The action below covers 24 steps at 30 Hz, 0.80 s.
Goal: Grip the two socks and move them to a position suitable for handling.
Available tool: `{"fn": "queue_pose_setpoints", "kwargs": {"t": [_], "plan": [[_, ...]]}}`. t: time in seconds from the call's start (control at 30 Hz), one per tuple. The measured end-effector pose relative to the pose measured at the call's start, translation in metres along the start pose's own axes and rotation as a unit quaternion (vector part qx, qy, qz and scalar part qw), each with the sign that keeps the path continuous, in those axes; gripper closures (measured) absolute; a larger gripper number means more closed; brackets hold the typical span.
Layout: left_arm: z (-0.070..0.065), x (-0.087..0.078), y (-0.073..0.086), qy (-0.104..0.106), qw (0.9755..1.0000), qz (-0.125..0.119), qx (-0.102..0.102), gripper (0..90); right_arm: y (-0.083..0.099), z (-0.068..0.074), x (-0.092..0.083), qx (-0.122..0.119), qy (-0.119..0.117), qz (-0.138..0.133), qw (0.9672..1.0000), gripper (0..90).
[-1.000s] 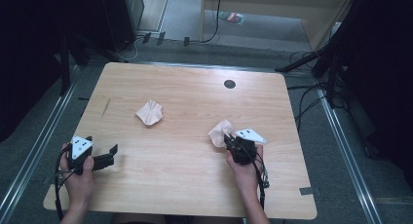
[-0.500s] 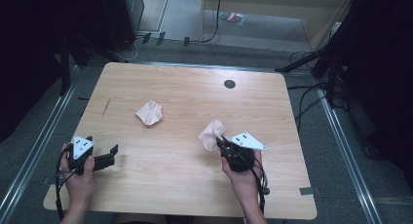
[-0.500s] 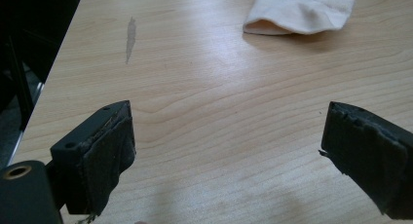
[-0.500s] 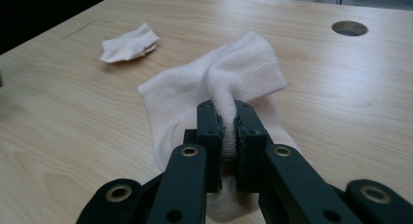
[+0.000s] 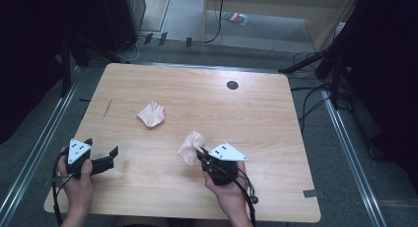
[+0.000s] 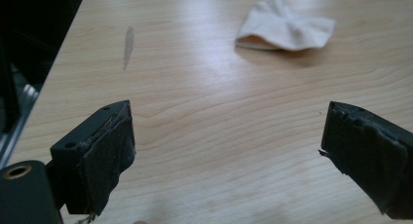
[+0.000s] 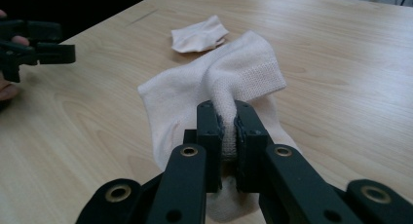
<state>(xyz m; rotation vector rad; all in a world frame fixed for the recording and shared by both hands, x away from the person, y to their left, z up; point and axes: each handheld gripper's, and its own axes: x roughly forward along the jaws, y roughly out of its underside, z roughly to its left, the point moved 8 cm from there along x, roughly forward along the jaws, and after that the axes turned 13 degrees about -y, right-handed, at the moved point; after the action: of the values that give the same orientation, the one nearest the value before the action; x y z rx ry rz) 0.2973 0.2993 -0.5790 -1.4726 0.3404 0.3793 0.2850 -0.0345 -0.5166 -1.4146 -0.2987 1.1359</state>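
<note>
Two pale pink socks are on the wooden table (image 5: 256,118). My right gripper (image 5: 201,154) (image 7: 227,131) is shut on one sock (image 5: 190,145) (image 7: 214,95), pinching a fold of it just above the table near the front middle. The other sock (image 5: 152,113) (image 6: 285,27) (image 7: 198,35) lies crumpled left of centre. At the front left corner my left gripper (image 5: 106,155) (image 6: 229,146) stands open, jaws wide apart with bare wood between them, the crumpled sock well ahead of it.
A dark round hole (image 5: 232,85) sits at the table's far right. A grey streak (image 5: 108,107) (image 6: 128,41) marks the wood at the left. Cables and stands crowd the floor to the right, and metal rails run along both sides.
My right gripper has drawn the pinched sock leftward and toward the front edge. The left gripper and the crumpled sock have stayed put.
</note>
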Motion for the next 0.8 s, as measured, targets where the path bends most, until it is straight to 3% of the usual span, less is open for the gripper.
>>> {"fn": "queue_pose_setpoints", "kwargs": {"t": [0.17,0.37,0.43,0.53,0.73,0.8], "plan": [[-0.015,-0.017,-0.004,0.005,0.9998,-0.015,0.011,5.7,0.005,0.017,0.002,-0.009,-0.021,0.004,0.9997,84.6],[-0.039,-0.024,-0.009,0.041,0.9988,-0.024,0.011,5.7,0.015,0.026,0.015,-0.032,-0.034,0.03,0.9985,84.5],[-0.044,-0.023,-0.008,0.05,0.9984,-0.022,0.01,5.7,0.018,0.026,0.02,-0.031,-0.038,0.037,0.9981,84.5],[-0.061,-0.025,-0.012,0.077,0.9965,-0.024,0.02,5.7,0.027,0.023,0.027,-0.035,-0.04,0.052,0.9972,84.4],[-0.074,-0.033,-0.022,0.104,0.9937,-0.035,0.02,5.7,0.04,0.014,0.038,-0.045,-0.04,0.074,0.9955,84.1],[-0.076,-0.034,-0.023,0.106,0.9936,-0.036,0.017,5.7,0.041,0.012,0.04,-0.054,-0.05,0.071,0.9947,77.3]]}}
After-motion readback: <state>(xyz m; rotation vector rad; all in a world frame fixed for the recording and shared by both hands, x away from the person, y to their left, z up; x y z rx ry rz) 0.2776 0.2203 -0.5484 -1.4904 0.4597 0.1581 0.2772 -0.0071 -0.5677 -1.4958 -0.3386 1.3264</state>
